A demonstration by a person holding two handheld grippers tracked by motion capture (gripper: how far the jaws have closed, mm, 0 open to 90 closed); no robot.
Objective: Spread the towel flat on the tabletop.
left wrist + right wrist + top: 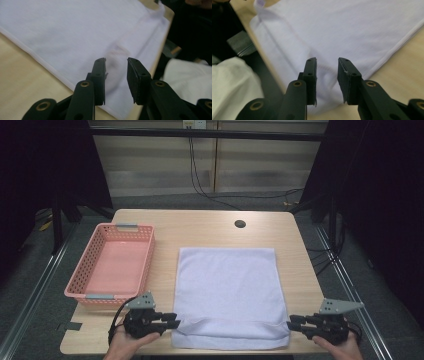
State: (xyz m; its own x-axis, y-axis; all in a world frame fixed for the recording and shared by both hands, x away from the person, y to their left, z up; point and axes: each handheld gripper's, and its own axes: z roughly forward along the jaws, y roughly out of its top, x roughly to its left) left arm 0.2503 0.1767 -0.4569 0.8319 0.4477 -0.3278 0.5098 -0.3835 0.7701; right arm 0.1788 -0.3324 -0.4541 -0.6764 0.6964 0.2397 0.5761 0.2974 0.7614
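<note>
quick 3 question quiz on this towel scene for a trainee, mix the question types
1. True or false: the basket is on the towel.
2. Which towel edge are the left gripper and right gripper at: A near, B far?
3. Fill in: both grippers' jaws are ____.

Key: 1 false, it stands beside the towel on the table. 2 A. 3 open, with a gap between the pads.

Both hands (125, 346) cut off by bottom edge in high view. Towel (82, 32) runs past top and left edges in left gripper view. White cloth (232, 85), lower left in right gripper view: blurred, unidentifiable.
</note>
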